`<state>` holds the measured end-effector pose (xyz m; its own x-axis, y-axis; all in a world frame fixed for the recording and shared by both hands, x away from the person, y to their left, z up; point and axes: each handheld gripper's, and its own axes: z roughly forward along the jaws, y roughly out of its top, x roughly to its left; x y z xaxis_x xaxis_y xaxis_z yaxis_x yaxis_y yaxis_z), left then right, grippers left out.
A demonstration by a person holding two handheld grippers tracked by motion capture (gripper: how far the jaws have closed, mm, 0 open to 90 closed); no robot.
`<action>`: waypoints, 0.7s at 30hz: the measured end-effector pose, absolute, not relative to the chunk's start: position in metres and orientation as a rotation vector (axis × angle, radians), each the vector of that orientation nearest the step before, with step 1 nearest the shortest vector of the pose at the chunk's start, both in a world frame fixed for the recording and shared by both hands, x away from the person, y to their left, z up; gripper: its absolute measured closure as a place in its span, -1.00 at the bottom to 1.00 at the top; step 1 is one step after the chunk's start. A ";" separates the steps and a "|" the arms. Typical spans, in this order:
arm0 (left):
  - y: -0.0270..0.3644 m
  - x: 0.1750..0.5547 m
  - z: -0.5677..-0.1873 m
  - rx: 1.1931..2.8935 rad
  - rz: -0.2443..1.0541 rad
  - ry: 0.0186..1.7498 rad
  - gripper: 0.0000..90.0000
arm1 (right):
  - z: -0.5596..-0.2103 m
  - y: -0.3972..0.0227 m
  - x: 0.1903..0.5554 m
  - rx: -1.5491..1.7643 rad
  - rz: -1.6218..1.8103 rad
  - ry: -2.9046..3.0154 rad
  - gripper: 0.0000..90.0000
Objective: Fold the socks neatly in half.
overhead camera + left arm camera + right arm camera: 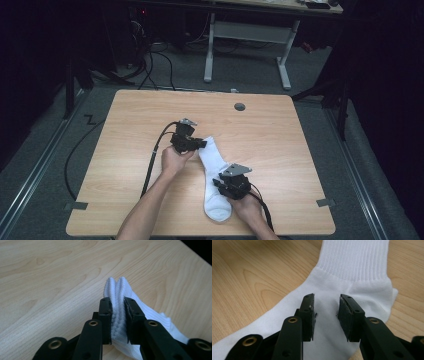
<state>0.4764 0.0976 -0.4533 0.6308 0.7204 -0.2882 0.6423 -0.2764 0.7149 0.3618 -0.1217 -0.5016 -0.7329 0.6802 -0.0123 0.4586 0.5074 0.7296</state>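
On the wooden surface (130,150) lies a white sock (214,170), its ribbed cuff pinched and bunched between the closed pads of the left hand-held gripper (117,315), while the right hand-held gripper (326,315) rests part-open on its heel, gripping nothing.

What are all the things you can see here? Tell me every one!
sock: one, white, lying on the table near the person's edge, its cuff end pinched up
table: one, light wood, in the middle of the room
cable hole: one, grey, round, near the table's far edge
white-legged desk: one, on the floor beyond the table
left gripper: one, black, its fingers shut on the sock's ribbed cuff
right gripper: one, black, fingers apart, over the sock's heel part, with flat fabric between them
hands: two, coming in from the bottom, each holding a gripper
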 end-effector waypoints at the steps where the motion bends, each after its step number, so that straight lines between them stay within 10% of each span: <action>1: 0.098 0.475 -0.451 1.992 0.115 1.054 0.72 | -0.502 -0.122 0.362 0.956 1.057 2.456 0.46; 21: 0.091 0.424 -0.407 1.976 0.131 0.778 0.72 | -0.501 -0.114 0.377 1.007 1.049 2.433 0.48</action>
